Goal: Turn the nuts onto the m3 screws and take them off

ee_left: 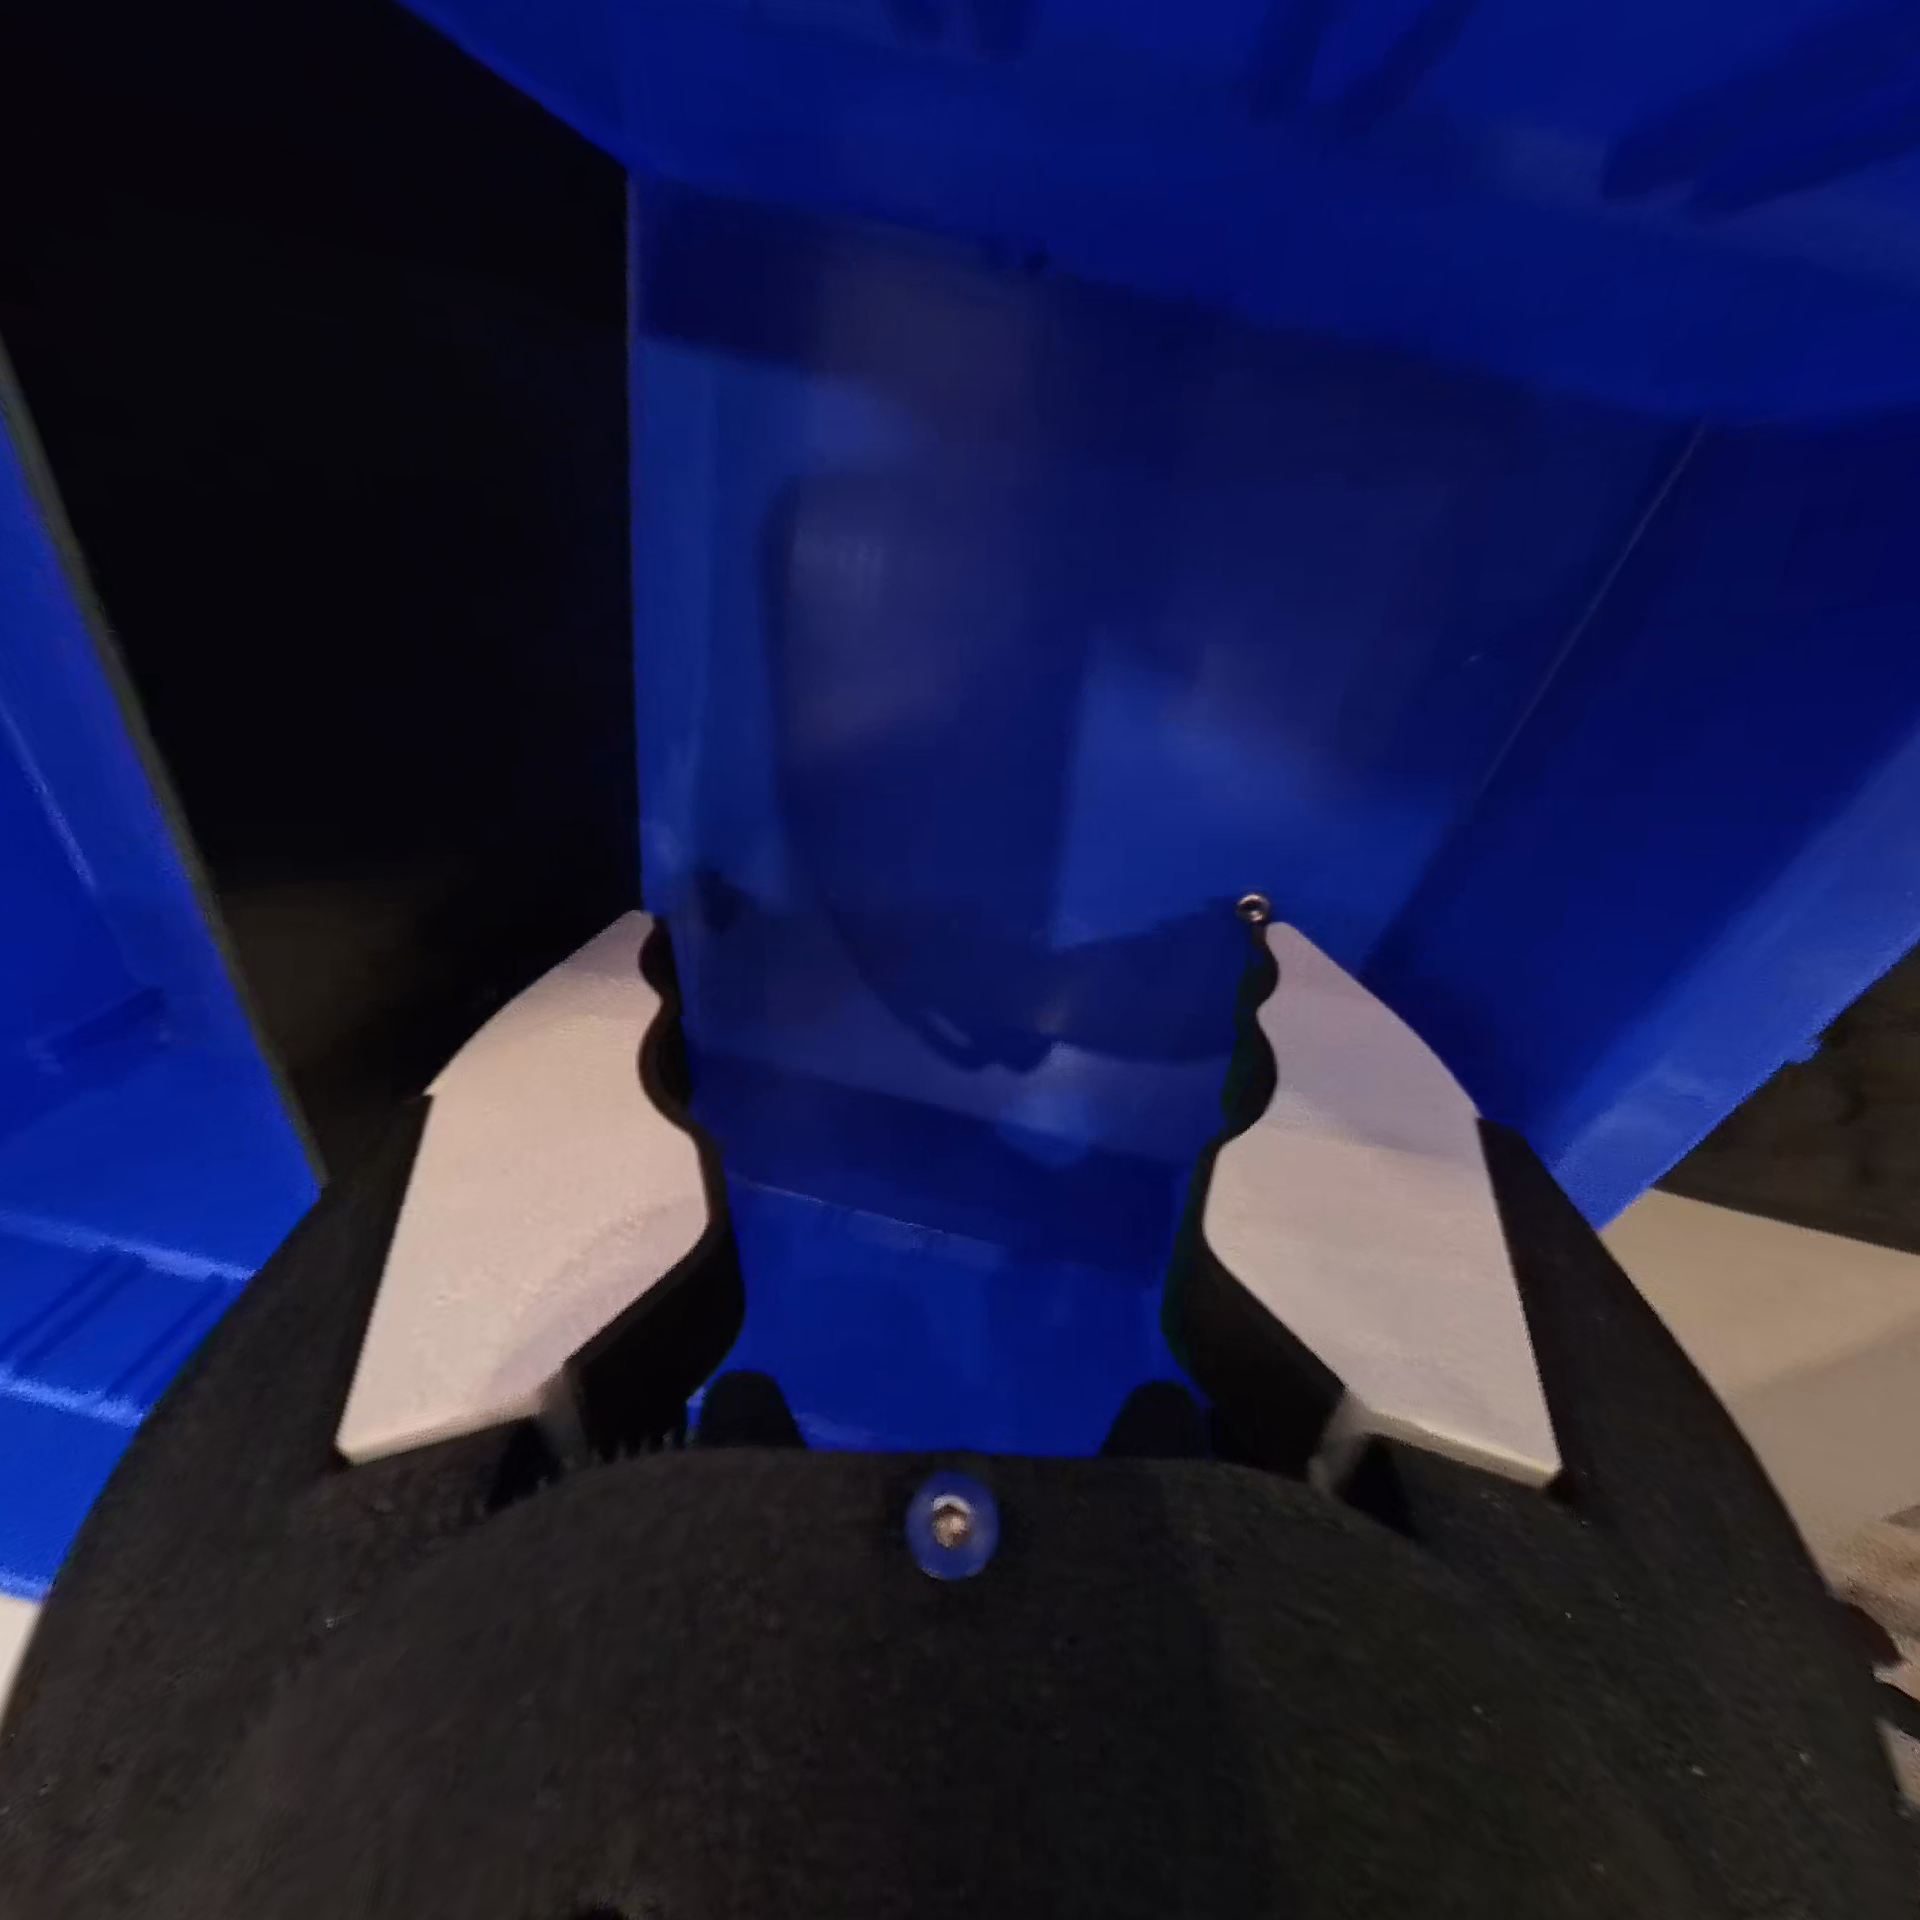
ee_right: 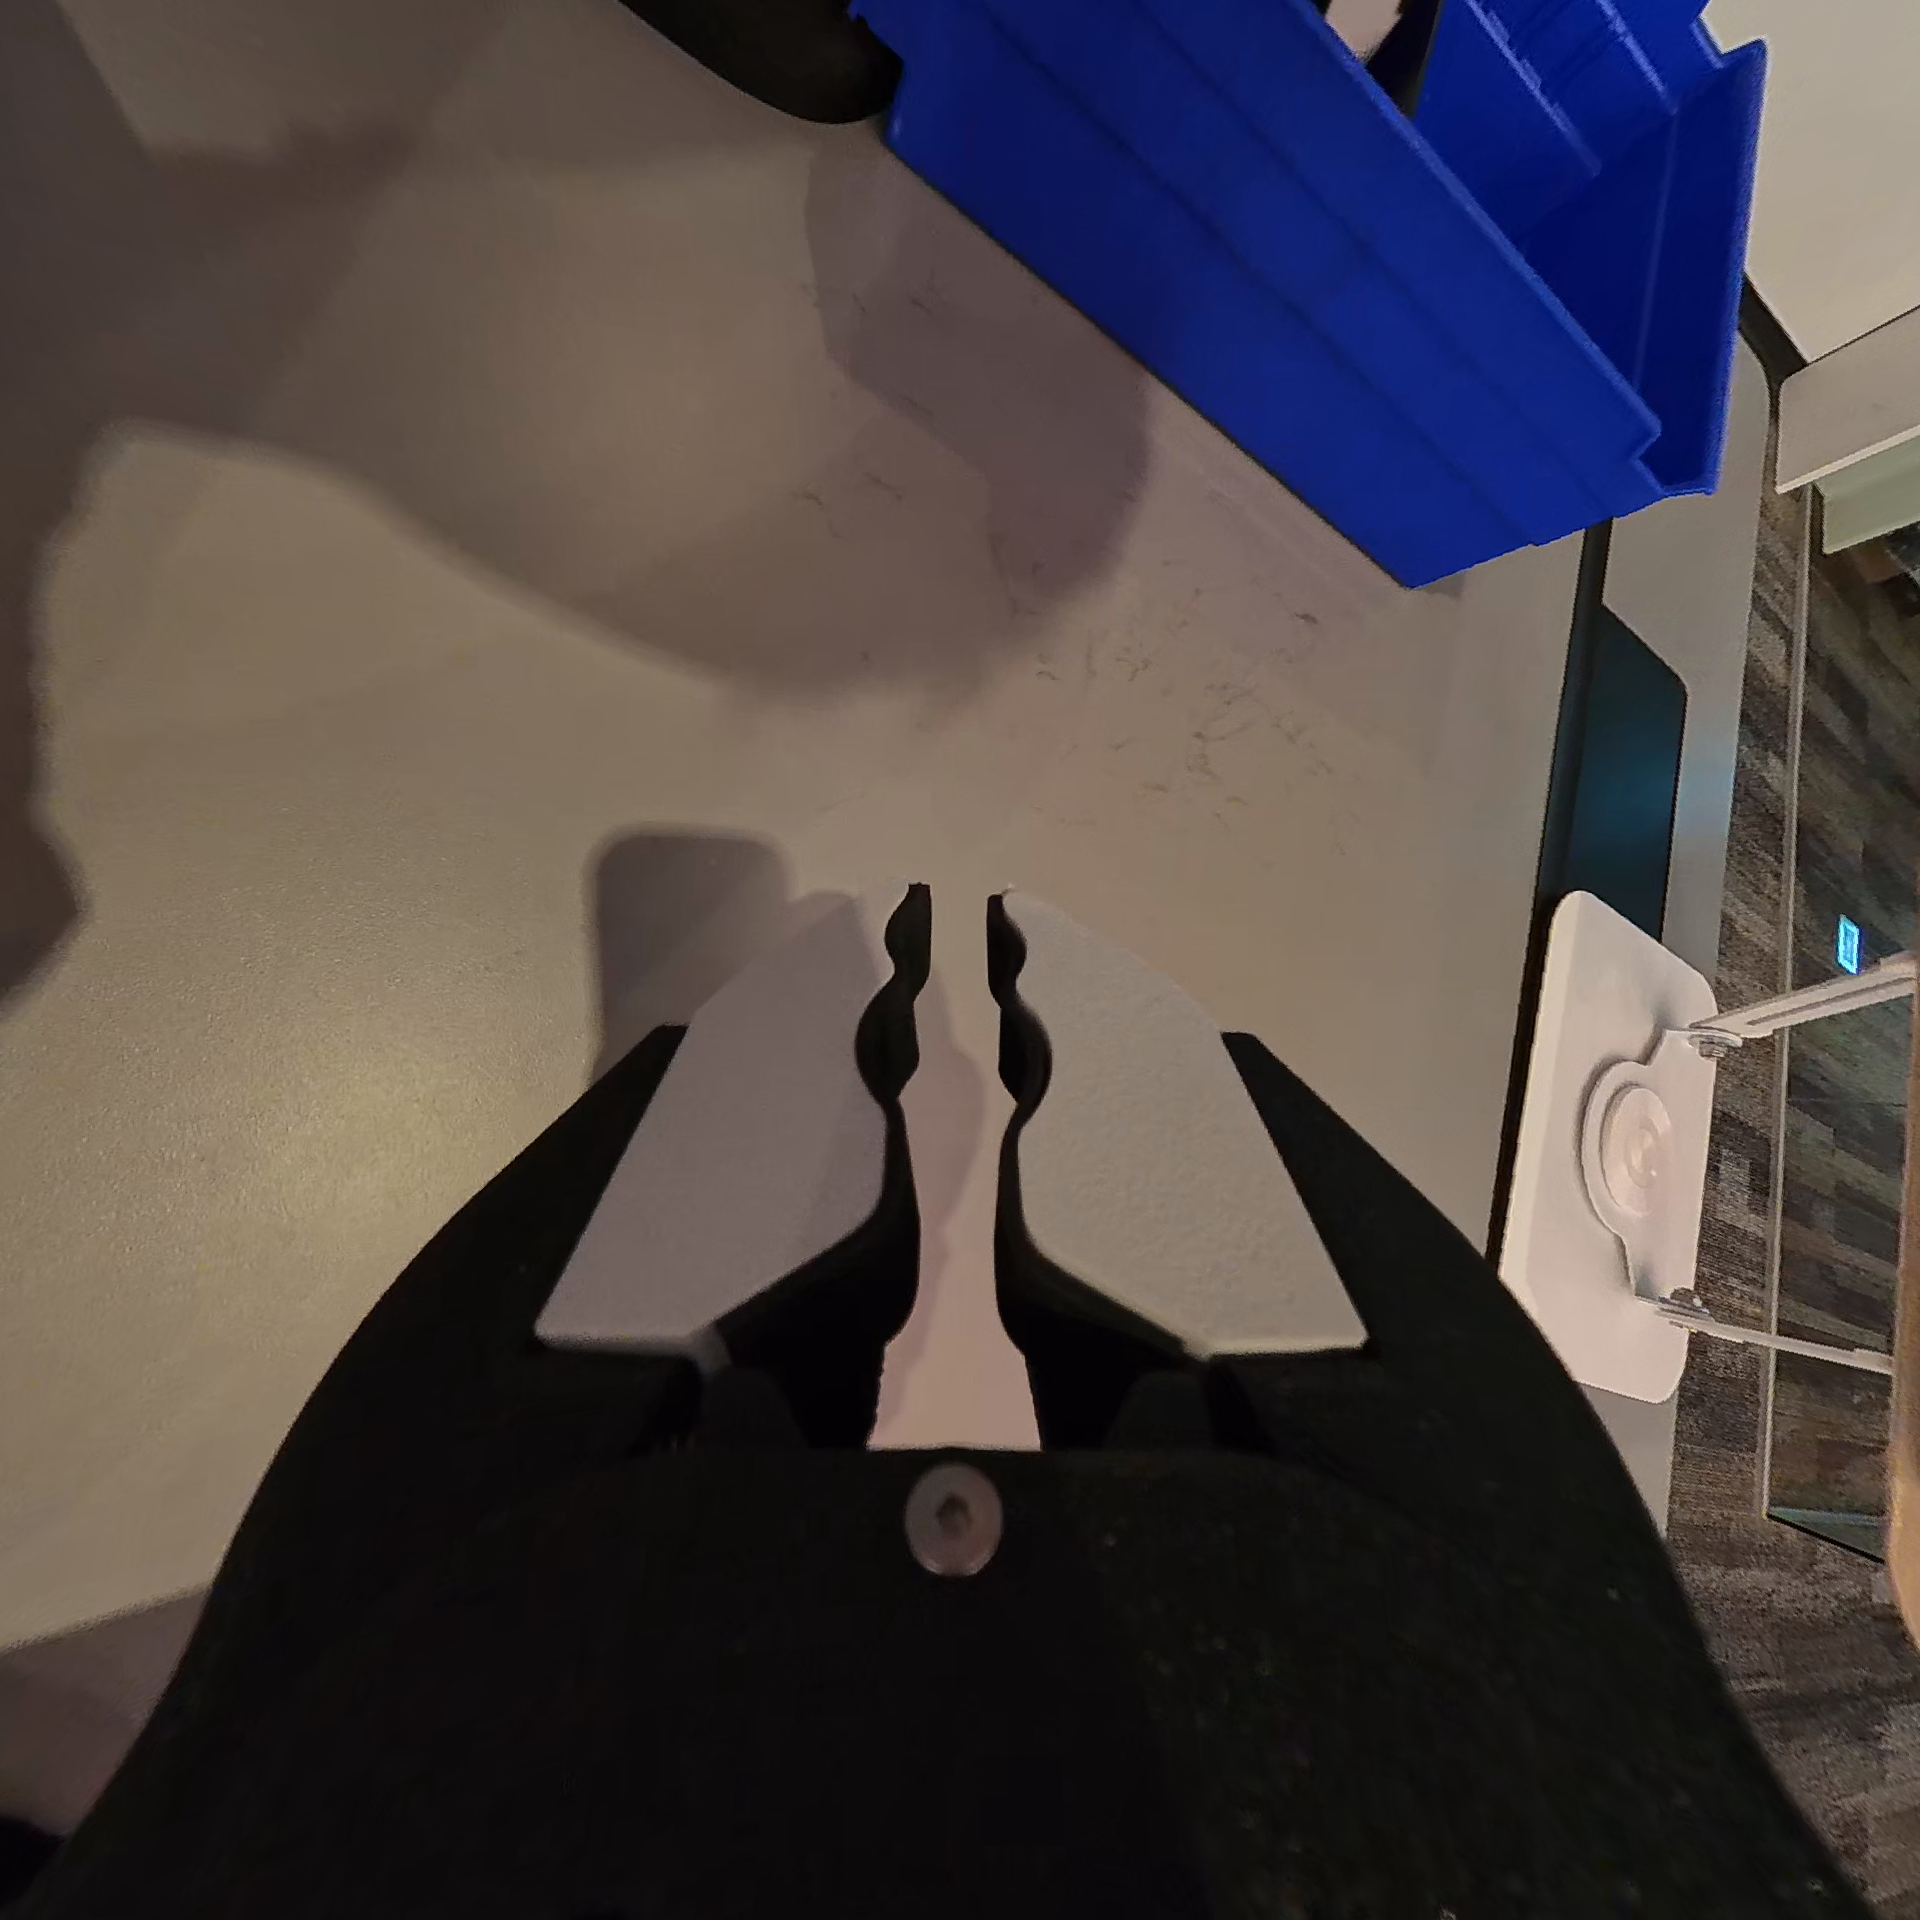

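Left gripper (ee_left: 956, 925): white fingers with wavy black pads, spread wide, holding nothing, reaching into a glossy blue plastic bin (ee_left: 1039, 623).
Nut (ee_left: 1252, 909): tiny metal ring at centre right, just beside the right fingertip; axis unclear.
Right gripper (ee_right: 954, 894): narrow gap, empty, over the matte grey table (ee_right: 416, 727).
Right view only: bin's ribbed outer wall (ee_right: 1247, 291) at upper right, white mounting plate (ee_right: 1600, 1143) at the table's edge.

A tiny metal piece (ee_left: 1253, 908) at the fingertip of the left gripper (ee_left: 956, 945) is too small to tell nut from screw. The blue bin (ee_left: 1143, 623) runs off the frame's top, softly blurred; another bin (ee_right: 1351, 312) is cropped at the right wrist view's upper edge.
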`<state>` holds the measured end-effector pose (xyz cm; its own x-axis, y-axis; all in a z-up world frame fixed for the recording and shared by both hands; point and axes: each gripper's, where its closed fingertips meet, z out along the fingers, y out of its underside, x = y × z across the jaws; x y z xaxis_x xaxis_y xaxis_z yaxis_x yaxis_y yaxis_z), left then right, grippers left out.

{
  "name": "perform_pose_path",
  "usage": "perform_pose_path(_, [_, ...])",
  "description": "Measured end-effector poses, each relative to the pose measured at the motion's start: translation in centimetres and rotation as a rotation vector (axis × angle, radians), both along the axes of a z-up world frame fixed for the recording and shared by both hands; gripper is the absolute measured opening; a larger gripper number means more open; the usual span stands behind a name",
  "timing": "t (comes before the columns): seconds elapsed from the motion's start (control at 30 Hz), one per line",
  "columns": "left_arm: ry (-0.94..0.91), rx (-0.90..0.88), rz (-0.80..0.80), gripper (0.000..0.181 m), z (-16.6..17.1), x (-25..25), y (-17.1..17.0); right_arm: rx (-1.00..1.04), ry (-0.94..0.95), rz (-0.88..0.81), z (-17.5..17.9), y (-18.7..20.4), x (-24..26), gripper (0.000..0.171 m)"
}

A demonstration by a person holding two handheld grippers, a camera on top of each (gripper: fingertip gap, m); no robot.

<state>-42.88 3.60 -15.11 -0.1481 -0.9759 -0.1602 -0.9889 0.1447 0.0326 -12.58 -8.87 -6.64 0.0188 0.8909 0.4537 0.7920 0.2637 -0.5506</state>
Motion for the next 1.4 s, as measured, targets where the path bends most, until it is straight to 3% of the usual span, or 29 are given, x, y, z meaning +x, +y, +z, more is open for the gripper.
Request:
perform_pose_path(0.27, [-0.016, 0.046, 0.05, 0.094, 0.9, -0.8, 1.0, 0.001, 0.002, 0.003, 0.1, -0.1, 0.0, 0.01])
perform_pose_path(0.43, [-0.227, 0.027, 0.222, 0.091, 4.7, 0.3, 0.6, 0.001, 0.006, 0.002, 0.2, -0.1, 0.1, 0.01])
perform_pose_path(0.53, [-0.46, -0.063, 0.307, 0.076, 7.3, 2.4, -1.3, 0.002, 0.012, 0.001, 0.3, 0.0, 0.1, 0.01])
perform_pose_path(0.6, [-0.549, -0.119, 0.325, 0.048, 8.1, 3.0, -2.7, 0.004, 0.015, -0.001, 0.3, 0.0, 0.1, 0.01])
perform_pose_path(0.63, [-0.549, -0.127, 0.316, 0.031, 7.9, 2.8, -3.2, 0.005, 0.016, -0.002, 0.4, 0.0, 0.1, 0.01])
perform_pose_path(0.67, [-0.531, -0.102, 0.297, 0.029, 7.4, 2.3, -3.3, 0.008, 0.019, 0.0, 0.5, 0.0, 0.1, 0.01])
perform_pose_path(0.8, [-0.369, 0.0, 0.159, 0.032, 4.7, 0.4, -3.6, 0.011, 0.024, 0.005, 0.7, -0.2, -0.1, 0.01])
perform_pose_path(0.97, [-0.208, -0.174, 0.179, 0.027, 2.2, -0.2, -4.9, 0.008, 0.021, 0.009, 0.6, -0.3, -0.2, 0.01])
perform_pose_path(1.4, [-0.13, -0.229, -0.003, 0.018, 0.3, 0.2, -5.0, -0.003, 0.03, 0.012, 0.4, -0.2, -0.4, 0.01])
